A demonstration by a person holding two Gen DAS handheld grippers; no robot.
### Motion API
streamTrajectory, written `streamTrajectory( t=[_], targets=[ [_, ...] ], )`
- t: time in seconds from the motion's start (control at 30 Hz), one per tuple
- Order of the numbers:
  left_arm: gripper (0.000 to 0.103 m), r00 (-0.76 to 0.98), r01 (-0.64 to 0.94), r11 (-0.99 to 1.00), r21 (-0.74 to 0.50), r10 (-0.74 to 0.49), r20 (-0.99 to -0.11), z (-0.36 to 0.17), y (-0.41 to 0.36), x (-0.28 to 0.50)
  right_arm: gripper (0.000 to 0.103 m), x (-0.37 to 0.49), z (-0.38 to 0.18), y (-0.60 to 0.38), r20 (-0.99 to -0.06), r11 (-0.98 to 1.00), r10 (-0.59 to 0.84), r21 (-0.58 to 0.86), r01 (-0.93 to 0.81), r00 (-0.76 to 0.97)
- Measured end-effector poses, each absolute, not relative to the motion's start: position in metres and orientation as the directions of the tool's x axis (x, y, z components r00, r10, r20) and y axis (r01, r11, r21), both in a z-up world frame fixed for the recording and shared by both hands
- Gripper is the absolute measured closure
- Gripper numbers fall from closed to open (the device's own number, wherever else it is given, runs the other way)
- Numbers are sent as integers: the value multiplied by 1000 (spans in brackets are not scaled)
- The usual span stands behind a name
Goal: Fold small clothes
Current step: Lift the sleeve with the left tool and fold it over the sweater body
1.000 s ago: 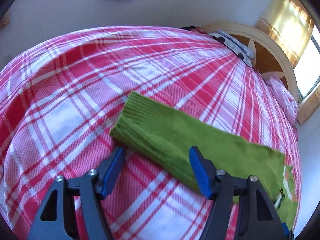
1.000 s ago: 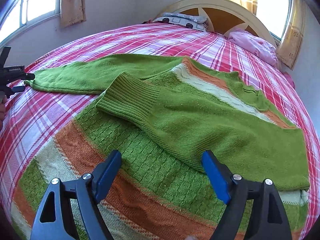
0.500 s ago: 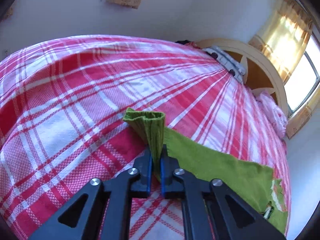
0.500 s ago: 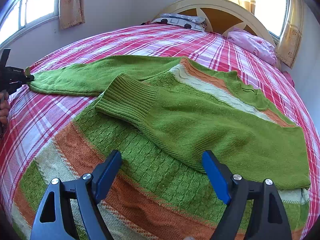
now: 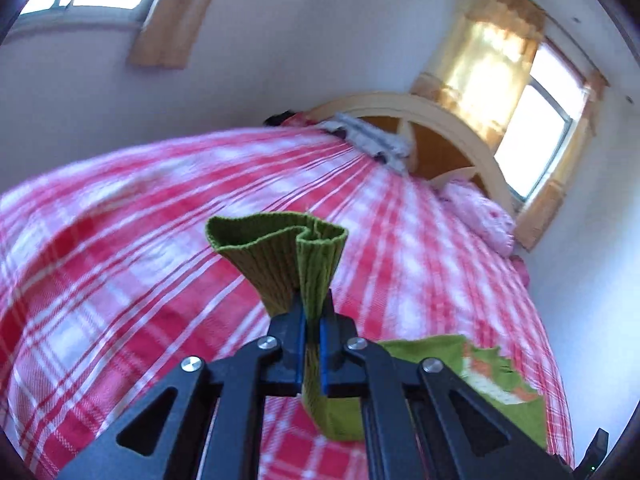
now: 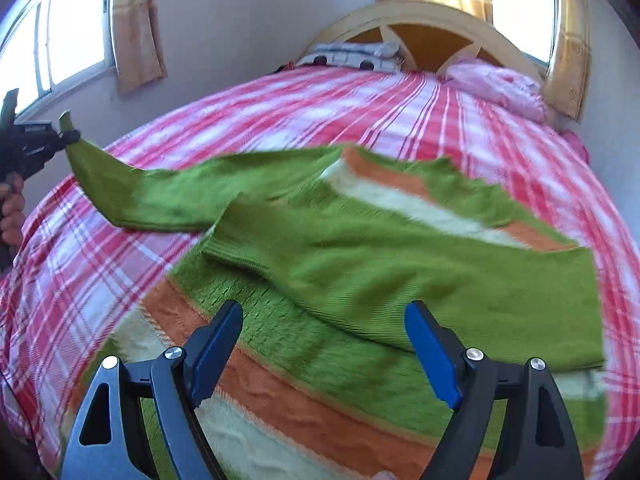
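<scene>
A green sweater with orange and cream stripes (image 6: 360, 280) lies spread on the bed, its right sleeve (image 6: 400, 276) folded across the body. My left gripper (image 5: 311, 322) is shut on the ribbed cuff (image 5: 280, 252) of the left sleeve and holds it lifted off the bed; it also shows in the right wrist view (image 6: 60, 138) at the far left, with the sleeve (image 6: 160, 196) trailing down to the sweater. My right gripper (image 6: 324, 344) is open and empty, above the sweater's lower body.
The bed has a red and white plaid cover (image 6: 360, 112). A curved wooden headboard (image 6: 432, 20) with a grey pillow (image 6: 352, 54) and a pink pillow (image 6: 496, 84) stands at the far end. Windows with yellow curtains (image 6: 136, 28) line the walls.
My left gripper closed on the sleeve cuff and has lifted it off the bed. My right gripper stayed open and has tilted upward slightly.
</scene>
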State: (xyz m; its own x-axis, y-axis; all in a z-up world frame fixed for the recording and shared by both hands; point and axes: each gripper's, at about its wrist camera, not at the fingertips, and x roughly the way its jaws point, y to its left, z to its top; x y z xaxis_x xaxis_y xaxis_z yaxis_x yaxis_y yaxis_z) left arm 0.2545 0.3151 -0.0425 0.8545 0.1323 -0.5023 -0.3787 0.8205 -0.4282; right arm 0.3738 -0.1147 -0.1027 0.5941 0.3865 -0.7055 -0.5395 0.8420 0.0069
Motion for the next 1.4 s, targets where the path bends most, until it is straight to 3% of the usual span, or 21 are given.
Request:
streamTrajectory(
  t=[0.9,1.1,1.4],
  targets=[
    [98,908,87,926,-368,-225,-353,64,101,351,19,278,-107,-273,-669,892,390,104,-440,633],
    [98,883,141,921,-363,-283,-374,61,50,364,19,269,-114,-287,-670,892,395,115,-437,629],
    [98,822,209,928,-308,-337,-459,11,-45,375,19,271,-130,-288,-680,883,426,171,-436,596]
  ],
)
